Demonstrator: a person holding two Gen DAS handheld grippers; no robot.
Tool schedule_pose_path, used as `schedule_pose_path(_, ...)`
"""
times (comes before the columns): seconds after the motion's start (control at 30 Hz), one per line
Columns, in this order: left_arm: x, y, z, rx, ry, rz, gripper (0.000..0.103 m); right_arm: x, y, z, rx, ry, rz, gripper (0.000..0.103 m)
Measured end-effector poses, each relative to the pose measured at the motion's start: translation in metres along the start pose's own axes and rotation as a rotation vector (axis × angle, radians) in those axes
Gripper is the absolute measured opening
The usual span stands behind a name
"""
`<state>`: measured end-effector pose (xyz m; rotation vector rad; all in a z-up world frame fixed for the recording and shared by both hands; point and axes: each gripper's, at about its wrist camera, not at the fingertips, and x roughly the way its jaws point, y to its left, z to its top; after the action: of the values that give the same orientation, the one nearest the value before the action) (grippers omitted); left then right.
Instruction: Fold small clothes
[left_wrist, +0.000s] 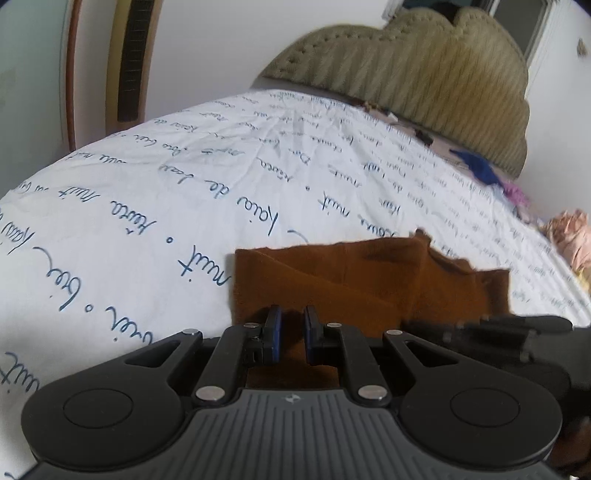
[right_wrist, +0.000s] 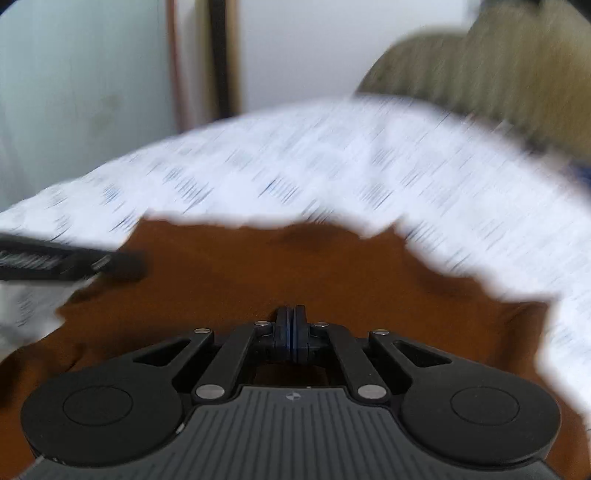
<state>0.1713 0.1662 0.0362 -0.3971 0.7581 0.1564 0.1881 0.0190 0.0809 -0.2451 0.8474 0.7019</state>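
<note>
A rust-brown garment (left_wrist: 369, 280) lies partly folded on the white bed sheet (left_wrist: 147, 221) printed with blue handwriting. My left gripper (left_wrist: 291, 314) sits at its near left edge. Its blue pads stand a narrow gap apart, with brown cloth showing between them. The right gripper (left_wrist: 413, 326) shows as a blurred black shape low over the garment's right side. In the right wrist view the garment (right_wrist: 295, 266) fills the foreground. My right gripper (right_wrist: 291, 310) is shut above it, pads pressed together, with no cloth visible between them. The left gripper (right_wrist: 125, 264) reaches in from the left.
A padded olive headboard (left_wrist: 424, 74) stands at the far end of the bed. Blue (left_wrist: 480, 166), purple (left_wrist: 517, 192) and pink (left_wrist: 569, 236) clothes lie along the right side. A wooden frame (left_wrist: 129, 62) leans on the wall at left. The right wrist view is motion-blurred.
</note>
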Motion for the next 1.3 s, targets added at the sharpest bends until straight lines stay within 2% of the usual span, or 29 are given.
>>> schedule_pose_path(0.07, 0.003, 0.0, -0.002, 0.014, 0.003, 0.008, 0.012, -0.004, 0.003, -0.008, -0.03, -0.023, -0.024, 0.008)
schedule_pose_path(0.1, 0.003, 0.0, -0.004, 0.03, 0.0, 0.015, 0.012, -0.011, 0.0, -0.009, -0.003, -0.042, -0.035, 0.026)
schedule_pose_path(0.13, 0.002, 0.001, -0.005, 0.042, -0.003, 0.02, 0.012, -0.021, -0.006, -0.011, 0.056, -0.08, -0.047, 0.049)
schedule_pose_path(0.17, 0.0, 0.003, -0.006, 0.055, -0.003, 0.034, 0.012, -0.036, -0.014, -0.015, 0.127, -0.141, -0.054, 0.058)
schedule_pose_path(0.23, -0.001, 0.006, -0.008, 0.076, 0.003, 0.067, 0.012, -0.066, -0.03, -0.027, 0.213, -0.213, -0.064, 0.055)
schedule_pose_path(0.37, -0.012, 0.005, -0.006, 0.099, 0.008, 0.105, 0.012, -0.119, -0.054, -0.069, 0.299, -0.229, -0.183, 0.053)
schedule_pose_path(0.43, -0.02, -0.003, -0.006, 0.116, -0.002, 0.067, 0.012, -0.141, -0.067, -0.093, 0.352, -0.242, -0.245, 0.052)
schedule_pose_path(0.5, -0.025, -0.02, -0.01, 0.162, -0.018, 0.041, 0.012, -0.151, -0.083, -0.114, 0.411, -0.221, -0.282, 0.052)
schedule_pose_path(0.57, -0.022, -0.037, -0.015, 0.232, -0.012, 0.047, 0.012, -0.148, -0.093, -0.13, 0.442, -0.165, -0.382, 0.052)
schedule_pose_path(0.63, -0.006, -0.044, -0.023, 0.271, 0.033, 0.124, 0.012, -0.136, -0.103, -0.147, 0.453, -0.089, -0.485, 0.052)
schedule_pose_path(0.67, 0.002, -0.042, -0.027, 0.278, 0.044, 0.14, 0.012, -0.132, -0.112, -0.158, 0.488, -0.069, -0.498, 0.056)
schedule_pose_path(0.7, 0.0, -0.039, -0.032, 0.286, 0.011, 0.132, 0.012, -0.134, -0.118, -0.169, 0.531, -0.103, -0.475, 0.061)
schedule_pose_path(0.77, -0.005, -0.037, -0.037, 0.321, -0.004, 0.138, 0.012, -0.138, -0.12, -0.174, 0.537, -0.112, -0.454, 0.061)
schedule_pose_path(0.83, -0.008, -0.034, -0.04, 0.347, -0.009, 0.144, 0.012, -0.143, -0.12, -0.168, 0.536, -0.119, -0.458, 0.06)
schedule_pose_path(0.97, -0.012, -0.031, -0.035, 0.321, 0.01, 0.132, 0.012, -0.167, -0.106, -0.148, 0.528, -0.248, -0.45, 0.06)
schedule_pose_path(1.03, -0.011, -0.035, -0.033, 0.328, 0.016, 0.141, 0.012, -0.172, -0.097, -0.139, 0.506, -0.282, -0.432, 0.06)
schedule_pose_path(1.1, -0.009, -0.037, -0.036, 0.345, 0.011, 0.159, 0.012, -0.164, -0.093, -0.127, 0.489, -0.274, -0.371, 0.058)
schedule_pose_path(1.2, -0.009, -0.041, -0.043, 0.368, -0.01, 0.185, 0.013, -0.136, -0.085, -0.112, 0.484, -0.23, -0.211, 0.043)
schedule_pose_path(1.27, -0.011, -0.04, -0.045, 0.37, -0.013, 0.19, 0.013, -0.109, -0.083, -0.106, 0.516, -0.173, -0.11, 0.042)
schedule_pose_path(1.3, -0.011, -0.039, -0.045, 0.368, -0.013, 0.185, 0.013, -0.096, -0.084, -0.106, 0.528, -0.138, -0.096, 0.034)
